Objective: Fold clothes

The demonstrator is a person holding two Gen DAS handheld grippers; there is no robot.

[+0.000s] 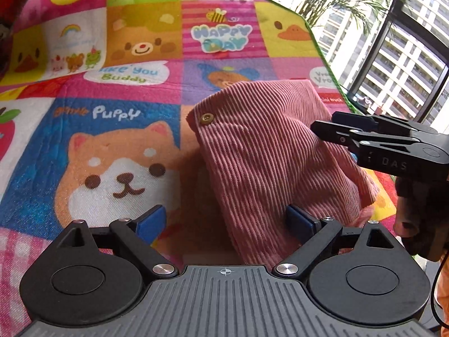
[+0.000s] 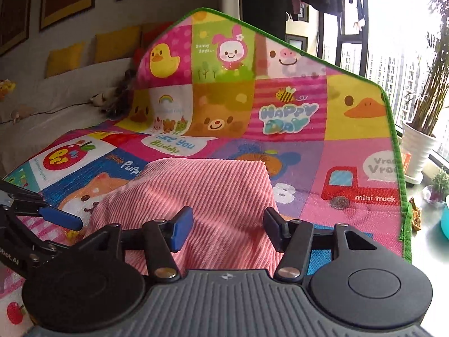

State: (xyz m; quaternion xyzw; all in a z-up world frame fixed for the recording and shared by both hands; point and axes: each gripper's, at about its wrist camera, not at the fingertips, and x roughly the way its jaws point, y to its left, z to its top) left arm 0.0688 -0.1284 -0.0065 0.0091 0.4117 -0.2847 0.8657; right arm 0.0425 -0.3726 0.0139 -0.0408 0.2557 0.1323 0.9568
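Pink corduroy garment [image 1: 269, 146] folded on mat [image 1: 118, 129] reading "HAPPY DAY", "mini truck"

Bright daylight from blown-out windows [image 1: 393, 42], soft shadows, sharp centre, strong fisheye bending at edges.

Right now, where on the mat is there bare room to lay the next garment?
Free: the puppy panel left of the folded pink corduroy, and the mini truck panel to its right. Crowded: the near edge, where left gripper and right gripper flank it.
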